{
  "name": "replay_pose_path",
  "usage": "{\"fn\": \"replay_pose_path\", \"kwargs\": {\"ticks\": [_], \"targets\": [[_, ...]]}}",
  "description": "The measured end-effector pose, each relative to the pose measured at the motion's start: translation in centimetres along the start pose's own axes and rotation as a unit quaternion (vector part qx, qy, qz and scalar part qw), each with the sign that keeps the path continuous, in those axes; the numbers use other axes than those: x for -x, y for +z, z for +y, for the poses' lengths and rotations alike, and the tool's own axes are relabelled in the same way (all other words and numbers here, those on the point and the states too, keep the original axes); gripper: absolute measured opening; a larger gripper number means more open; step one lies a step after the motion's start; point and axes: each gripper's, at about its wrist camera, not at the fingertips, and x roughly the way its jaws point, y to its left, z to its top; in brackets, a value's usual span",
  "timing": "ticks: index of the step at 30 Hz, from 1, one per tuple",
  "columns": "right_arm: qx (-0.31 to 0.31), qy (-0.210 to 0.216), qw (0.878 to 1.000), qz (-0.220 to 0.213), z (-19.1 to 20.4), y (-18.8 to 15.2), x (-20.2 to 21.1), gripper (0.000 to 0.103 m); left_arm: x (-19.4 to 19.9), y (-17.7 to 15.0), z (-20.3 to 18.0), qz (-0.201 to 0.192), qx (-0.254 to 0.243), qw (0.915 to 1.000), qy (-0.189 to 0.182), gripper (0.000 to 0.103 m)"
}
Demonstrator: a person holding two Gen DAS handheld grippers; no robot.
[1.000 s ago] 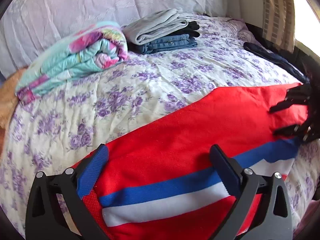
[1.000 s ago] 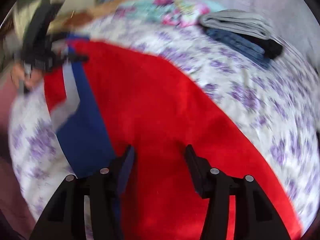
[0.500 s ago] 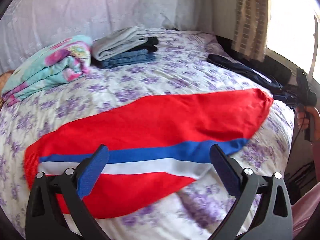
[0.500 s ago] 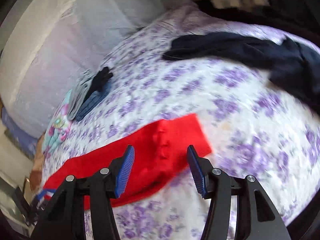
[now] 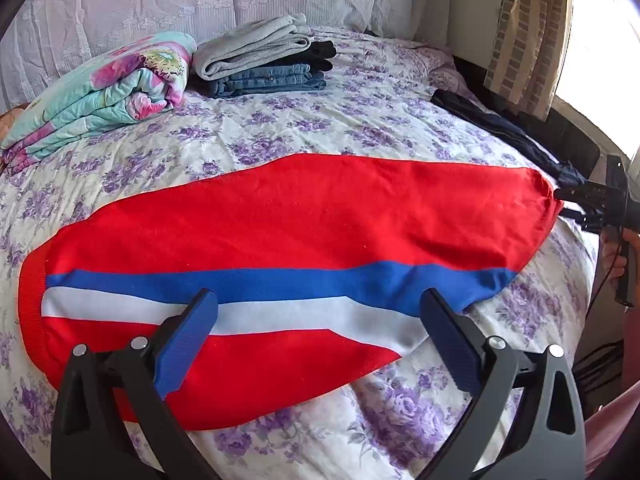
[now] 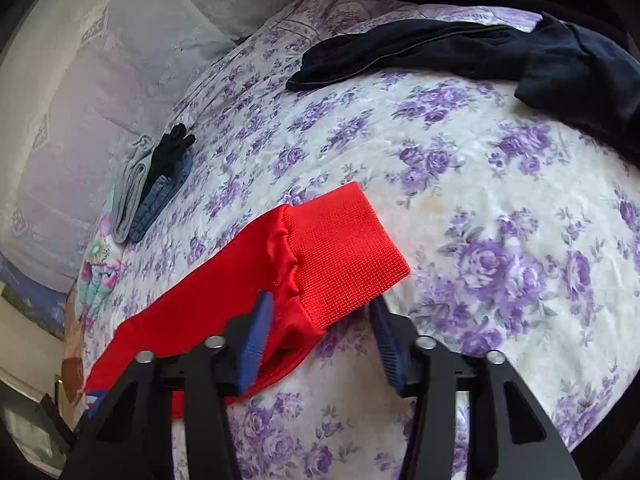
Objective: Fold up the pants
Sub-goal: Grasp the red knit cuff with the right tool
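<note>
A bed [image 5: 360,128] under a wrinkled sheet printed with purple flowers carries the red pants [image 5: 304,224], laid flat and long from nine to three o'clock, smooth knit with a blue and a white side stripe. The left gripper [image 5: 316,328] hovers at six o'clock, jaws spread wide, stripes between them, untouched. The right gripper [image 6: 320,320] is closing around the ribbed, gathered cuff [image 6: 344,256]; pads not yet pressing.

No text, label, brand, number or sign can be read in either view. A framed item [image 6: 24,428] is seen at the lower left, beside the right gripper's [image 6: 320,332] left finger, possibly printed, but too dark and small.
</note>
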Motion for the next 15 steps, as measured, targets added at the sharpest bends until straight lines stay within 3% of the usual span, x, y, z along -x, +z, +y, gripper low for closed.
{"fn": "replay_pose_path", "kwargs": {"ticks": [2, 7, 9, 10, 11, 13, 15], "targets": [[0.034, -0.010, 0.999, -0.024, 1.1, 0.5, 0.3, 0.020, -0.2, 0.1, -0.1, 0.004, -0.003, 1.0000, 0.008, 0.099], [0.098, -0.066, 0.991, -0.065, 2.5, 1.9, -1.7, 0.020, -0.9, 0.0, 0.2, 0.019, 0.005, 0.9997, 0.015, 0.099], [0.100, -0.089, 0.990, -0.031, 2.0, 1.7, -3.6, 0.028, -1.1, 0.0, 0.0, 0.026, 0.000, 0.9994, 0.024, 0.099], [0.103, -0.094, 0.990, -0.035, 1.8, 1.4, -3.5, 0.039, -1.2, 0.0, -0.1, 0.029, -0.004, 0.9991, 0.030, 0.099], [0.106, -0.115, 0.987, -0.044, 1.7, 1.4, -2.9, 0.059, -1.4, 0.0, -0.3, 0.033, -0.009, 0.9987, 0.038, 0.099], [0.088, -0.135, 0.985, -0.062, 1.4, 1.6, -1.0, 0.066, -1.7, -0.1, -0.8, 0.040, -0.022, 0.9974, 0.056, 0.099], [0.059, -0.116, 0.987, -0.095, 1.8, 1.2, 1.6, 0.066, -2.0, 0.0, -1.1, 0.045, -0.032, 0.9961, 0.069, 0.099]]}}
